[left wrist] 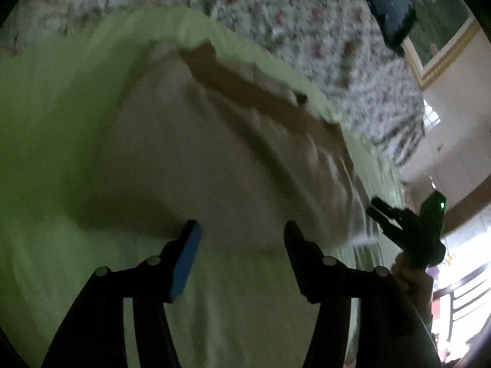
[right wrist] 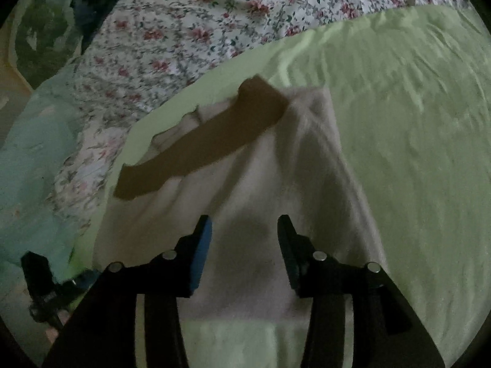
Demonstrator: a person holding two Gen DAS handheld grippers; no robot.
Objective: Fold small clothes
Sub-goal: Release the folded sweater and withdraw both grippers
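Observation:
A small pale beige garment [left wrist: 214,165] with a brown waistband [left wrist: 264,98] lies spread on a light green sheet [left wrist: 61,122]. It also shows in the right wrist view [right wrist: 276,190], with the brown band [right wrist: 202,141] at its far end. My left gripper [left wrist: 241,230] is open and empty, just above the garment's near edge. My right gripper [right wrist: 244,224] is open and empty over the garment's near part. The right gripper also shows in the left wrist view [left wrist: 377,207] at the garment's right edge. The left view is blurred.
A floral bedspread [right wrist: 190,30] lies beyond the green sheet [right wrist: 399,122]. A mint green cloth [right wrist: 33,159] lies at the left. A dark blue item [left wrist: 386,9] and a gold-framed picture [left wrist: 442,40] are at the far right. The left gripper's body [right wrist: 40,285] shows at lower left.

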